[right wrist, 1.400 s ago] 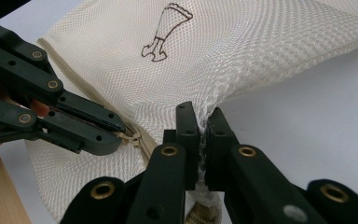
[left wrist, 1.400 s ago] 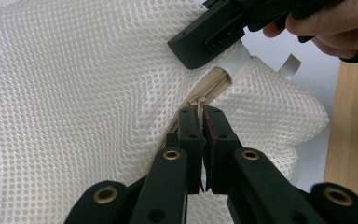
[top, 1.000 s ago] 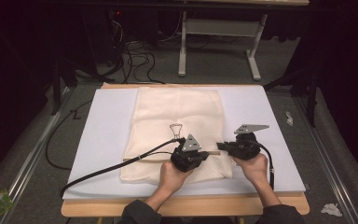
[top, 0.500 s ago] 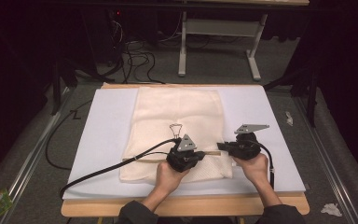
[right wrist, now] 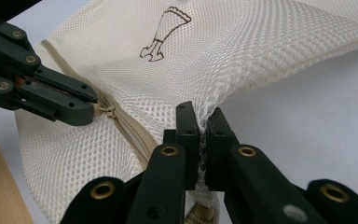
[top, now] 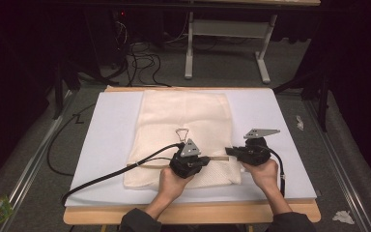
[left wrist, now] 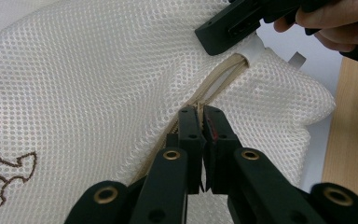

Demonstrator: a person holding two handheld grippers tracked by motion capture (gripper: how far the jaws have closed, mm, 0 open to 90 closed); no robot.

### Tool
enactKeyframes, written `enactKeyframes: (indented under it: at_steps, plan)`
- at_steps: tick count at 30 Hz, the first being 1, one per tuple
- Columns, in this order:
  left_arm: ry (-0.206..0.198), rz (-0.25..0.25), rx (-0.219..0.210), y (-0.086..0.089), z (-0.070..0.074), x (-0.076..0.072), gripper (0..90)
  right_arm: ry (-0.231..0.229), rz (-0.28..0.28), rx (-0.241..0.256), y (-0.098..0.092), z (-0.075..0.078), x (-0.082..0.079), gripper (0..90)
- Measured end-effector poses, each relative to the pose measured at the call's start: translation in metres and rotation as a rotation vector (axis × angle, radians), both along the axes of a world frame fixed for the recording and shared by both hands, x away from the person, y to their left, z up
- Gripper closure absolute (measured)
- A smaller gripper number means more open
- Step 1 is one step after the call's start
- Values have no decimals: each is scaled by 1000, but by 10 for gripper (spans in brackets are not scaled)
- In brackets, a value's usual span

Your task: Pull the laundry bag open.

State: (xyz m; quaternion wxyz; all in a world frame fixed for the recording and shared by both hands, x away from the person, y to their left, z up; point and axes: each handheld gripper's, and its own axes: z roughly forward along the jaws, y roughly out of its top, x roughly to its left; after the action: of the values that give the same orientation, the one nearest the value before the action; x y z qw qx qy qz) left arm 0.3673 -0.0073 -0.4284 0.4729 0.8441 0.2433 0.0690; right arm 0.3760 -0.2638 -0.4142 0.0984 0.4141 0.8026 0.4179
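Note:
A cream mesh bag [top: 183,116] lies flat on the white mat [top: 106,140]; a brown line drawing [right wrist: 165,32] is printed on it. Its zipper [left wrist: 219,77] runs along the near edge. My left gripper [top: 206,160] is shut on the zipper pull [right wrist: 106,111], seen at the jaw tips in the left gripper view [left wrist: 203,114]. My right gripper [top: 230,153] is shut on the mesh at the bag's right end, where the fabric bunches between its jaws [right wrist: 199,116]. The two grippers face each other a short way apart.
The mat rests on a wooden table whose bare edge [top: 198,212] runs along the front. The left gripper's black cable [top: 111,176] trails left over the mat. Behind the table stand a white frame [top: 227,43] and floor cables [top: 140,58].
My left gripper has slid a little to the left along the zipper line. The right gripper has held its place on the bag's end.

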Motion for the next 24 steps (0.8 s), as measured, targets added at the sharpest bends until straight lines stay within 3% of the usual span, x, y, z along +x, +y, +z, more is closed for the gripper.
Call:
enactKeyframes:
  at_steps: [18,24]
  plan:
    - [-21,11,17,6,5,-3,873,-2,-3,5,-2,-1,-1,883]
    - [-1,23,-4,15,4,-1,873,-2,-7,6,-4,-3,0,883]
